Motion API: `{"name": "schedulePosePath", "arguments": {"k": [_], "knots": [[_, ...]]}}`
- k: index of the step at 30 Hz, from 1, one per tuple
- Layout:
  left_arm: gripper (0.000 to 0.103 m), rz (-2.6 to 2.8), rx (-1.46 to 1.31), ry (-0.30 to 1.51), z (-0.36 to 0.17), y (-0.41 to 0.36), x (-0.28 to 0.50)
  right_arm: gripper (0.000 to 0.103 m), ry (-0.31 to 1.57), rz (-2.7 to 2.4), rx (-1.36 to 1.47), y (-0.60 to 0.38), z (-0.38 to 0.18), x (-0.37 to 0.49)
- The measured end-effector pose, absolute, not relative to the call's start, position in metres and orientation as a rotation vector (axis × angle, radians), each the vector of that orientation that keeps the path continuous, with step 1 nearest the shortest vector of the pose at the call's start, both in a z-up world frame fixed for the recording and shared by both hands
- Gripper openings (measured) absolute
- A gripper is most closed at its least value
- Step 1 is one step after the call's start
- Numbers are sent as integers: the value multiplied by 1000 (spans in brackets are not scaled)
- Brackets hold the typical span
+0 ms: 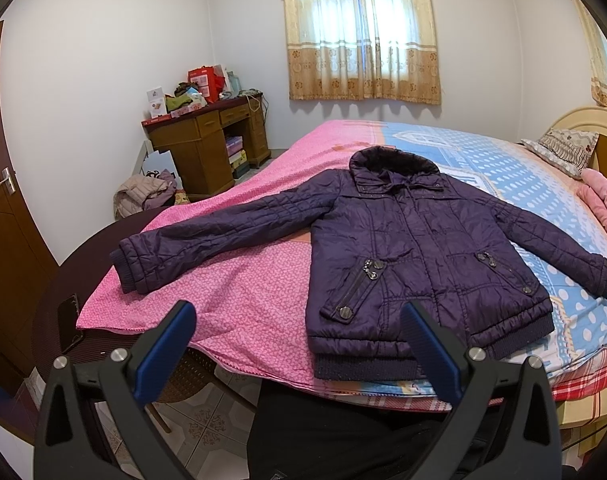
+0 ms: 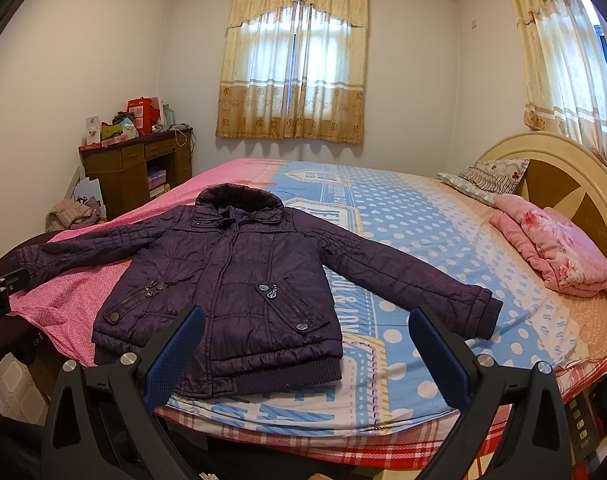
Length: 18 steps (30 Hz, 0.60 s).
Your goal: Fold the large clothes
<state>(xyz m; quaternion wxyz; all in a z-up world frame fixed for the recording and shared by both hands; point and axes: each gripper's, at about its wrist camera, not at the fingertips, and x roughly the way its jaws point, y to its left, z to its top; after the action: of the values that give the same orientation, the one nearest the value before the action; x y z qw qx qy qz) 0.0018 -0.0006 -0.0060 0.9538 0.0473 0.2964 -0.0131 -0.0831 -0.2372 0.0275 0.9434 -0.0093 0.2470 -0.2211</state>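
I'm holding both tools back off the near edge of the bed (image 2: 443, 208), nothing grabbed. Left gripper (image 1: 299, 320) is sitting with jaws spread wide and empty; right gripper (image 2: 307, 326) the same, spread and empty. Purple quilted jacket (image 2: 231, 276) is lying front-up and flat on the bedspread, collar pointing to the window, ribbed hem (image 2: 287, 376) nearest me at the mattress edge, both sleeves thrown out sideways. So I'm reading this as step zero: garment laid out, no fold started. Next move, as I'm judging it, is going for a sleeve: left sleeve cuff (image 1: 129, 266) is resting out on the pink blanket (image 1: 239, 300), right sleeve cuff (image 2: 481, 314) on the blue dotted sheet, each well apart from the body. I'm expecting to pinch a cuff and carry it across the chest; padded fabric is looking bulky and slick, so I'm planning a deep bite. Surface is soft bedding, slightly rumpled under the left sleeve. Room: curtained window (image 2: 295, 60) on the far wall, cluttered wooden desk (image 1: 207, 140) in the far left corner, clothes pile on the floor beside it, headboard (image 2: 563, 176) and folded pink quilt (image 2: 555, 248) off right.
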Motion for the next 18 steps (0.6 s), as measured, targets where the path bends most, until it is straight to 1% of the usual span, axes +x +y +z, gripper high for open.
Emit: {"name": "schedulePosePath", "arguments": {"k": [10, 18], "knots": [[103, -31, 95, 611, -10, -3, -1, 102, 518, -455, -7, -240, 21, -82], [103, -43, 87, 655, -17, -1, 9, 102, 547, -467, 10, -251, 14, -73]]}}
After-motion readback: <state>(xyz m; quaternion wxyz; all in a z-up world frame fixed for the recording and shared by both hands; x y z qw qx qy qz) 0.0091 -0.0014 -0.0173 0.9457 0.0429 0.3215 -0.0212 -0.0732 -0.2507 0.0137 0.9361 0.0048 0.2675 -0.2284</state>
